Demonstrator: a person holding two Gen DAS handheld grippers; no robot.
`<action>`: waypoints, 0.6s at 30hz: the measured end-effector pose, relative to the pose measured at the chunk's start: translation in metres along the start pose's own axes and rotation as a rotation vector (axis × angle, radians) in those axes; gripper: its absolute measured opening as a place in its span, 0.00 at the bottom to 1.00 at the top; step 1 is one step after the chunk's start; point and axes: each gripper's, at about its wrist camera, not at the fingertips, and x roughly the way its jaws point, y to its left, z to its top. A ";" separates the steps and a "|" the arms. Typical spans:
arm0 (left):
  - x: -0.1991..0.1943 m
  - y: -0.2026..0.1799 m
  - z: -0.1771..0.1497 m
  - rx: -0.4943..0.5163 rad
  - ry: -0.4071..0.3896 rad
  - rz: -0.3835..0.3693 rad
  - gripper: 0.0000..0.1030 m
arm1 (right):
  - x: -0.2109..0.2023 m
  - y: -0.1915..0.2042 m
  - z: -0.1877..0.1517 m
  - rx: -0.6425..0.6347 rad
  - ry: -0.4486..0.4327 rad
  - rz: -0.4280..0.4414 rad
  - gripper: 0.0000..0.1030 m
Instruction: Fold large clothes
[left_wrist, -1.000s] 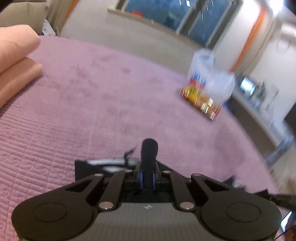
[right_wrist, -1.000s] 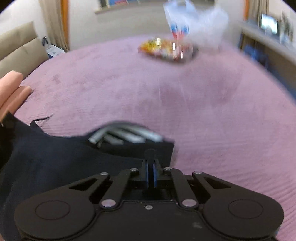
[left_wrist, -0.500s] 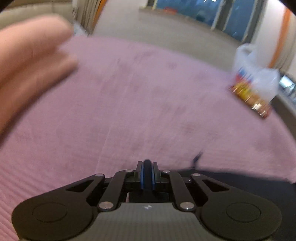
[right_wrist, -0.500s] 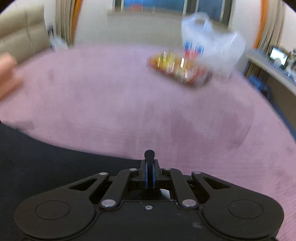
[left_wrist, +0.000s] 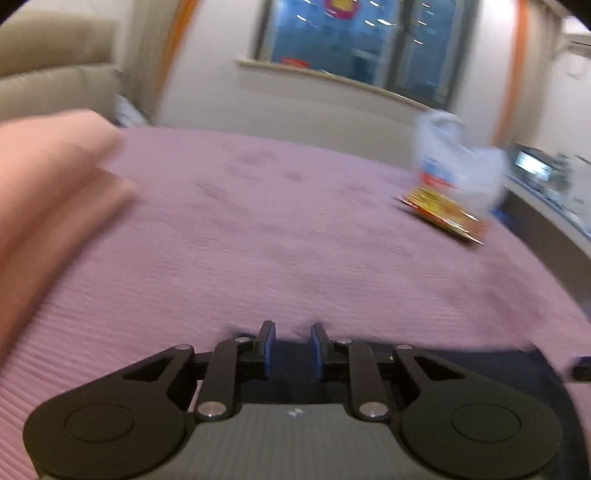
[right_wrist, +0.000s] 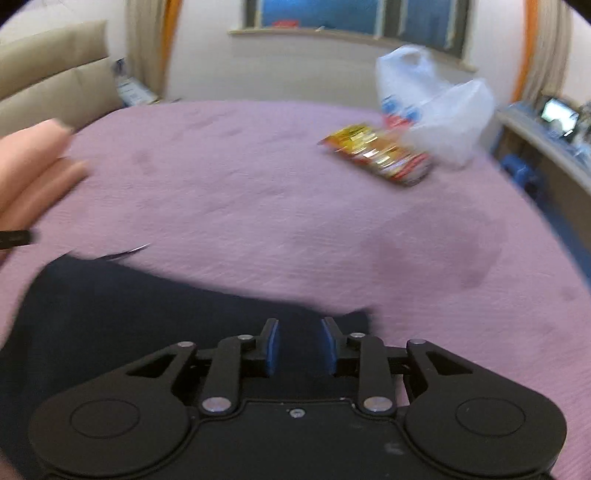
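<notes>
A dark navy garment (right_wrist: 122, 306) lies flat on the purple bedspread (right_wrist: 258, 206). In the right wrist view it fills the lower left, and its far edge runs just beyond my right gripper (right_wrist: 298, 341), which is open with the cloth under its jaws. In the left wrist view the garment (left_wrist: 509, 373) shows as a dark band at the lower right, under and behind my left gripper (left_wrist: 293, 341), which is open on the bedspread (left_wrist: 258, 240).
A white plastic bag (right_wrist: 436, 107) and a red-yellow snack packet (right_wrist: 380, 155) lie at the far right of the bed. A hand (left_wrist: 44, 192) is at the left in both views. A beige headboard (right_wrist: 51, 88) stands far left, a shelf (right_wrist: 546, 147) at right.
Both grippers were shut on the garment and have opened, letting it go. The cloth now lies spread flat on the bed. Both views have tilted up toward the window.
</notes>
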 end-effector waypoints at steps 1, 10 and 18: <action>0.005 -0.011 -0.012 0.006 0.031 -0.009 0.24 | 0.006 0.012 -0.009 -0.013 0.016 0.016 0.22; -0.009 0.029 -0.078 -0.196 0.137 -0.004 0.03 | 0.036 0.014 -0.054 0.041 0.143 -0.026 0.00; -0.119 0.055 -0.098 -0.256 0.170 0.085 0.17 | -0.040 0.063 -0.062 0.082 0.101 0.134 0.11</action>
